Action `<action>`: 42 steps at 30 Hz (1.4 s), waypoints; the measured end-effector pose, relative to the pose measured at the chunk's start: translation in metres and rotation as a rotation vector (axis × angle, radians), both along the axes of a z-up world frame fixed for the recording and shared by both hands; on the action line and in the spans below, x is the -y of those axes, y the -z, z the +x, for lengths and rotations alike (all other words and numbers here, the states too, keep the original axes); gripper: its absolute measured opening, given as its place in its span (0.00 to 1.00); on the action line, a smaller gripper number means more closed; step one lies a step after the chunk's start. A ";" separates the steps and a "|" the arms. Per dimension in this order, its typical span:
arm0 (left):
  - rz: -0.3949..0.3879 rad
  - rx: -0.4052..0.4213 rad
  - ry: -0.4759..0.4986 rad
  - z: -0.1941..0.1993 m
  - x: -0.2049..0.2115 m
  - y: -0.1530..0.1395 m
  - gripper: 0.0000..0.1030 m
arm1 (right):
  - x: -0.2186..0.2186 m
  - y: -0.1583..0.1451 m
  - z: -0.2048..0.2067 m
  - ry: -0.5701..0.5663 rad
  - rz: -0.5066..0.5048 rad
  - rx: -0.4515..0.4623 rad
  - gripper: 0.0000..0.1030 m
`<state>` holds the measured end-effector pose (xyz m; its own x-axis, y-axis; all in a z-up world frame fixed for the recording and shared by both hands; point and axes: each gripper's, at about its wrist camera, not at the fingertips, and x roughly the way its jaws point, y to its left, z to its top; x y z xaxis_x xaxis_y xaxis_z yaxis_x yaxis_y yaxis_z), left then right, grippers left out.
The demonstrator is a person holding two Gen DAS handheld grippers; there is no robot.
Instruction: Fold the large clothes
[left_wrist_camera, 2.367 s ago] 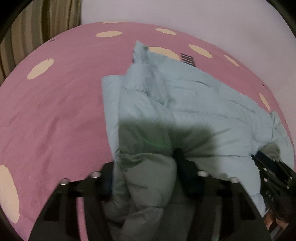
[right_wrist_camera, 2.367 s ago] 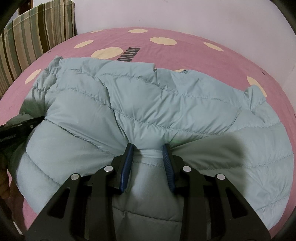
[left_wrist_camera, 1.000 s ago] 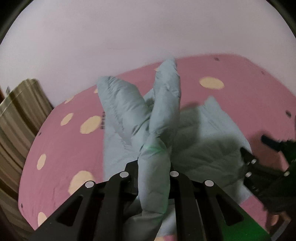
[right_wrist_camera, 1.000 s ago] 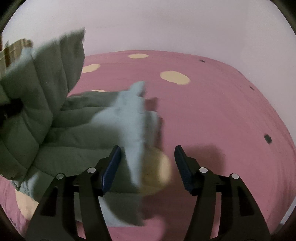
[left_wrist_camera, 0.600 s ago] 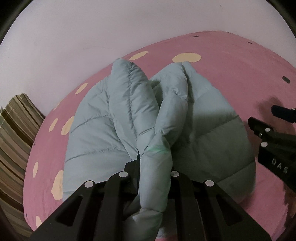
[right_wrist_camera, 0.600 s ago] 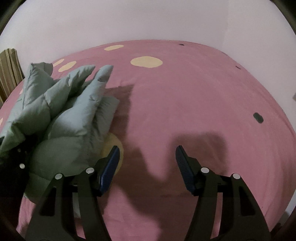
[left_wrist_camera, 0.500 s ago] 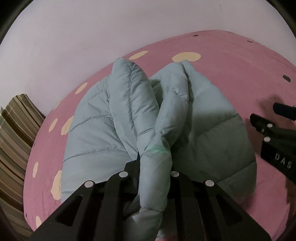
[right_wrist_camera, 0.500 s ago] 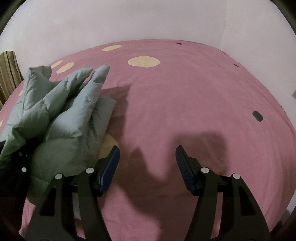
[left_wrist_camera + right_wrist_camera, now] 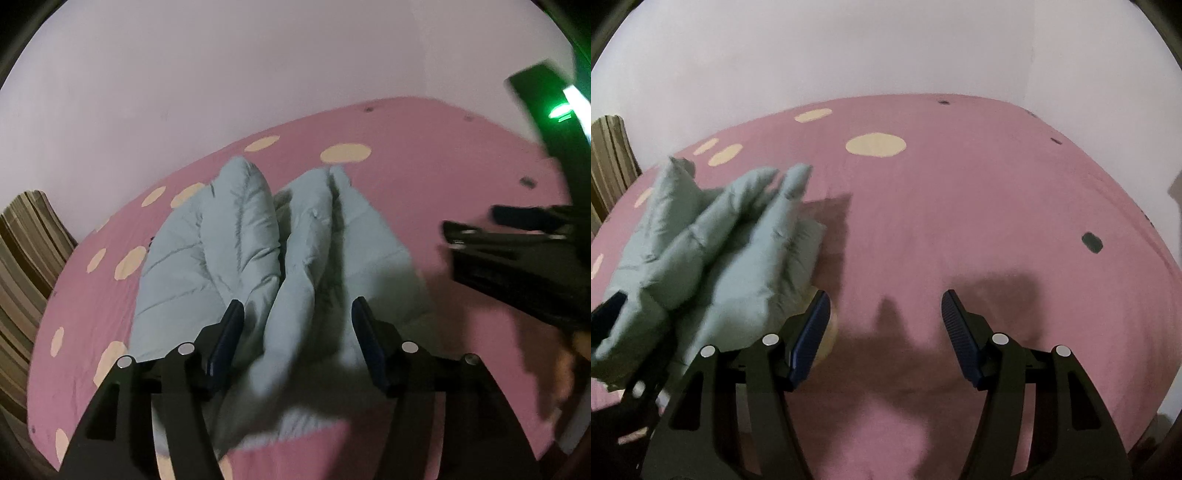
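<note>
Your left gripper [image 9: 297, 341] has just been opening: its fingers [image 9: 226, 341] now stand wide, and a puffy ridge of the pale blue padded jacket [image 9: 236, 236] runs up between them without either pad pressing on it. The jacket lies bunched in thick folds on the pink bed cover [image 9: 424, 177], which has cream dots, and it reaches from just under your left gripper toward the wall [image 9: 258, 74].

Your right gripper [image 9: 886, 332] is also spread wide, with nothing between its fingers [image 9: 955, 334] but bare cover. From the right wrist view the jacket [image 9: 713, 254] sits off to the left, its near edge just beside the left-hand finger, though you cannot tell whether it touches. In the left wrist view the right gripper [image 9: 517, 258] shows as a dark, blurred shape at the right, clear of the jacket.

A striped cushion [image 9: 26, 266] stands at the far left edge of the bed.
</note>
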<state>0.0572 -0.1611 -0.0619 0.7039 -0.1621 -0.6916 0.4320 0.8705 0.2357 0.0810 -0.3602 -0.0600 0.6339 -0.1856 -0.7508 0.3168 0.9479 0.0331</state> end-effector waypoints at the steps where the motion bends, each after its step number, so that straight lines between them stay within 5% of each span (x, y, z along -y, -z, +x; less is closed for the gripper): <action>1: -0.023 0.011 0.001 -0.006 -0.007 -0.008 0.60 | -0.003 -0.005 -0.001 -0.006 0.003 0.007 0.61; 9: -0.124 0.110 -0.199 0.001 -0.104 -0.047 0.69 | -0.054 -0.033 0.018 -0.127 0.036 0.055 0.69; 14: -0.151 0.062 -0.373 0.037 -0.161 -0.024 0.68 | -0.090 -0.033 0.042 -0.208 0.120 0.039 0.75; 21: -0.138 -0.016 -0.382 0.058 -0.175 0.013 0.68 | -0.127 -0.013 0.068 -0.243 0.149 -0.064 0.77; 23: -0.143 -0.028 -0.373 0.059 -0.174 0.020 0.69 | -0.132 -0.007 0.070 -0.258 0.167 -0.083 0.63; 24: -0.148 -0.029 -0.368 0.059 -0.174 0.020 0.69 | -0.134 -0.006 0.071 -0.267 0.175 -0.088 0.40; 27: -0.154 -0.028 -0.353 0.061 -0.172 0.017 0.69 | -0.137 -0.006 0.072 -0.289 0.177 -0.096 0.17; 35: -0.217 -0.009 -0.268 0.072 -0.149 -0.007 0.68 | -0.111 -0.036 0.055 -0.255 0.098 -0.019 0.10; 42: -0.154 -0.094 -0.189 0.083 -0.105 0.024 0.69 | -0.060 0.000 0.058 -0.182 0.149 -0.095 0.14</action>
